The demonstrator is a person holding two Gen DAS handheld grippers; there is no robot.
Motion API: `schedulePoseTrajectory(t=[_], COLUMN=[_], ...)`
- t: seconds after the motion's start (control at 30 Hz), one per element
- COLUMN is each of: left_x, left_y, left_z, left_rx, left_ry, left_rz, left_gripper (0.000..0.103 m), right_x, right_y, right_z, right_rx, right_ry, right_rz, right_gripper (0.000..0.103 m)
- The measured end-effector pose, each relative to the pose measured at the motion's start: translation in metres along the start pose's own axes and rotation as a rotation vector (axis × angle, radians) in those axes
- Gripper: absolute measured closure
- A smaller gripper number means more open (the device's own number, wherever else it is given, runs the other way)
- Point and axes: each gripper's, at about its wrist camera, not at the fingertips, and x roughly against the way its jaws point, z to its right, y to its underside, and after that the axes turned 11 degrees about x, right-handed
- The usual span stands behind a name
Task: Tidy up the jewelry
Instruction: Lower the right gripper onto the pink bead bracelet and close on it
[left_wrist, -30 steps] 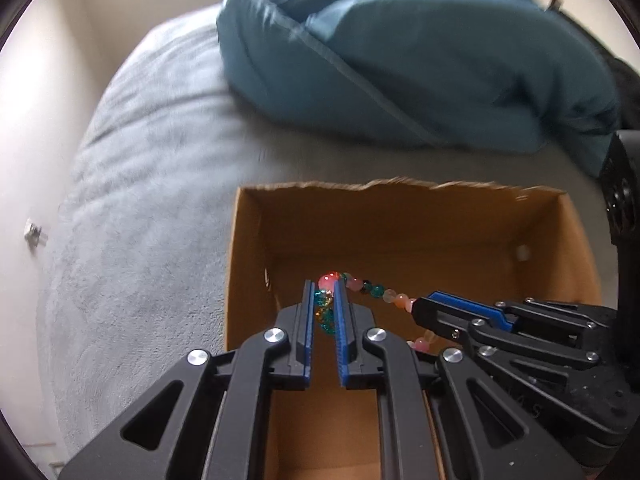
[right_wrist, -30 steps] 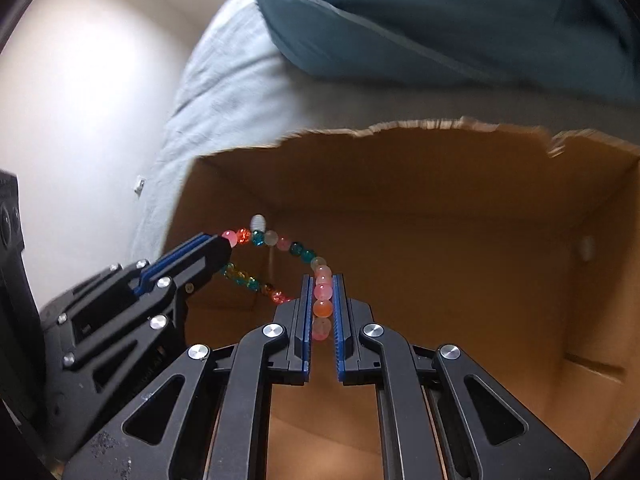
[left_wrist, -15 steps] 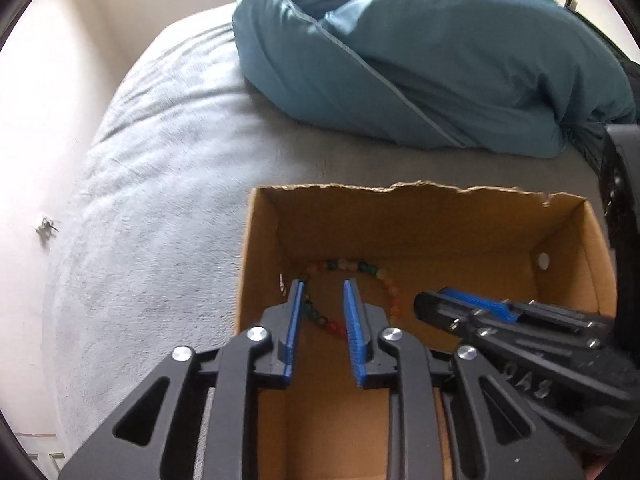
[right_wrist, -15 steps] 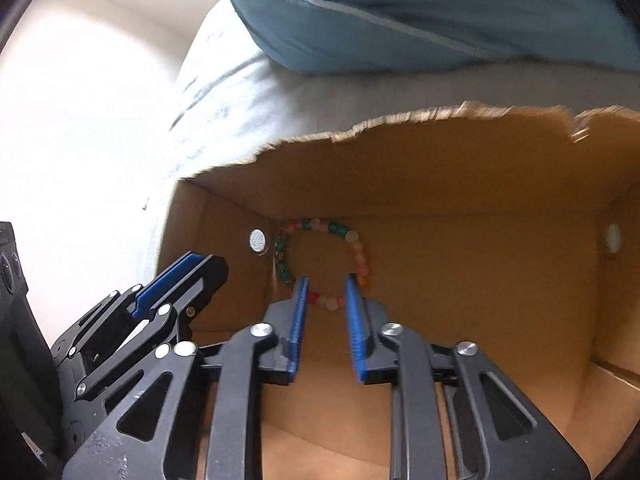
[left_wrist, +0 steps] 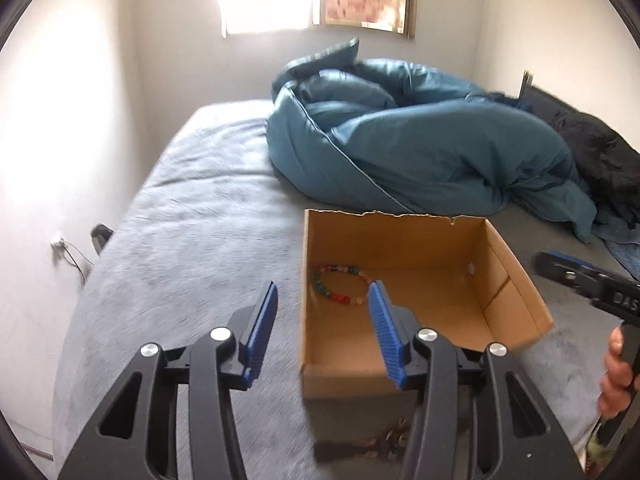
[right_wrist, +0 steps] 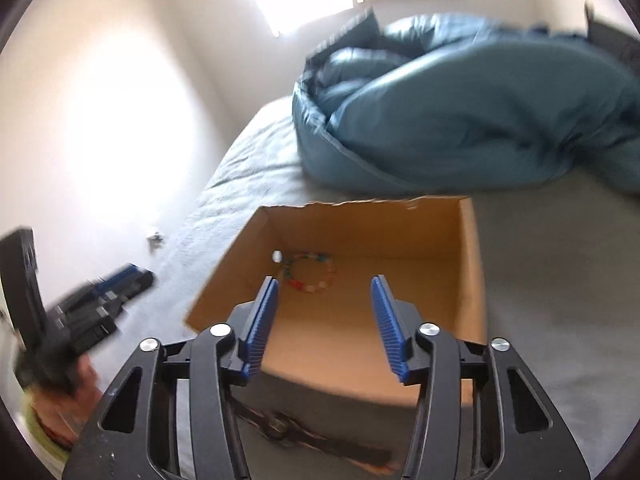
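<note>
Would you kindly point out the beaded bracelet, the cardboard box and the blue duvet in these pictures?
beaded bracelet [left_wrist: 342,285]: left wrist view, on its lower run of beads.
cardboard box [left_wrist: 400,236]: left wrist view, on the inner face of its far wall.
blue duvet [right_wrist: 480,120]: right wrist view, on the middle of the bundle.

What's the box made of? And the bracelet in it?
The box looks like plain brown cardboard: matte, with a ragged torn top edge and fold creases. The bracelet is a ring of small round beads in red, green and pink; they look like glass or plastic, but the pictures are too blurred to tell which.
</note>
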Motion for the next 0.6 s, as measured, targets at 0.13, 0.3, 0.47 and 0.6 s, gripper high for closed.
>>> schedulePoseTrajectory(t=[0.13, 0.3, 0.47, 0.6], left_x=[0.032, 0.016, -0.027, -0.044], left_y=[0.044, 0.094, 0.133, 0.146], left_z=[-0.017, -0.034, -0.042, -0.04], left_rx=[-0.024, 0.029, 0.047, 0.001], left_ry=[-0.058, -0.018, 0.029, 0.061], left_rz=[0.096, 0.06, -0.054, -0.086], left_gripper=[0.054, 0.054, 0.054, 0.054], right_x=[0.034, 0.043, 0.018, -0.009], right_y=[0.053, 0.126, 0.161, 0.166], right_z=[0.0, 0.003, 0.001, -0.005], right_rx=[0.047, -0.008, -0.049, -0.01], right_ry=[0.106, 0.108, 0.081, 0.054], right_rz=[0.055, 0.017, -0.07, -0.105], right_gripper=[0.054, 0.055, 0.064, 0.068])
